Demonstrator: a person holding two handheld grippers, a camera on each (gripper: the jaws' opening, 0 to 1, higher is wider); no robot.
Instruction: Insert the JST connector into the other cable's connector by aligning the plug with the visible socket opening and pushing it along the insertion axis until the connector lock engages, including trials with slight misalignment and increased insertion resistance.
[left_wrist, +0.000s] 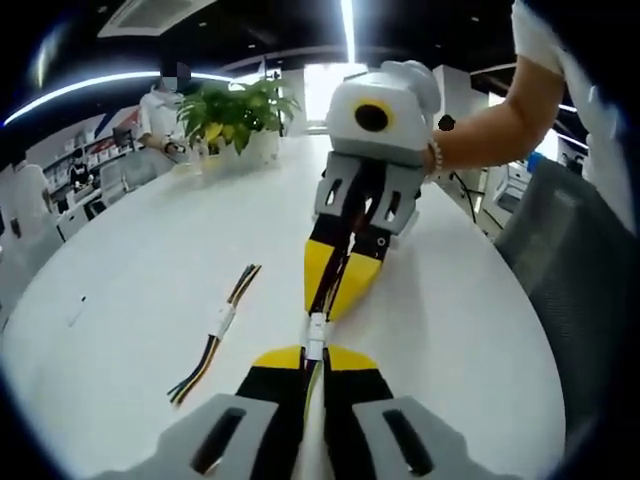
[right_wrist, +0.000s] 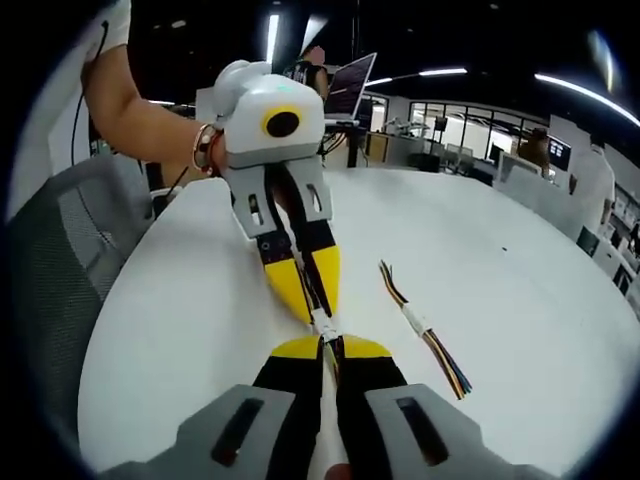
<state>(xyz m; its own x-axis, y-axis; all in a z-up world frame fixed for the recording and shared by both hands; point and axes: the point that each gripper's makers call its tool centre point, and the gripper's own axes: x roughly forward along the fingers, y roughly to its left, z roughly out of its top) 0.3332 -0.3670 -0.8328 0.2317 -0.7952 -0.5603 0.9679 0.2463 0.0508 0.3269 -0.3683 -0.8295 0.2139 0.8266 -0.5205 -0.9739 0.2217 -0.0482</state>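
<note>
— Left gripper (left_wrist: 314, 358), bottom centre of the left gripper view: jaws pressed nearly together, pinching a cable just below the white connector (left_wrist: 316, 336). Yellow tips flanking it, black shanks and grey bodies below.

— Same from the other side. Right gripper (right_wrist: 329, 349), bottom centre of the right gripper view: jaws narrow, clamped on thin wires right under the white connector (right_wrist: 324, 325). Cannot tell whether plug and socket are fully seated or merely touching.

— Just above centre in the left gripper view: the right gripper coming down from the upper right, yellow jaw tips closed on dark wires, meeting the connector from above. Tip to tip, in line.

— Likewise in the right gripper view: left gripper entering from the upper left, yellow tips ending at the connector. Behind it, a bare forearm with a bracelet (right_wrist: 206, 146).

— Further out, left of centre: a spare cable (left_wrist: 216, 334) lying flat on the white desk (left_wrist: 130, 290), coloured wires fanning out either side of a white joint in its middle. Apart from both grippers.

— Same spare cable (right_wrist: 422, 328) right of centre here, resting diagonally on the desk (right_wrist: 520, 300).

— Upper left: a potted plant (left_wrist: 238, 112) at the far desk edge, seated person behind.

— Left edge: a grey mesh chair (right_wrist: 60, 260). Top centre: an open laptop (right_wrist: 352, 88).
</note>
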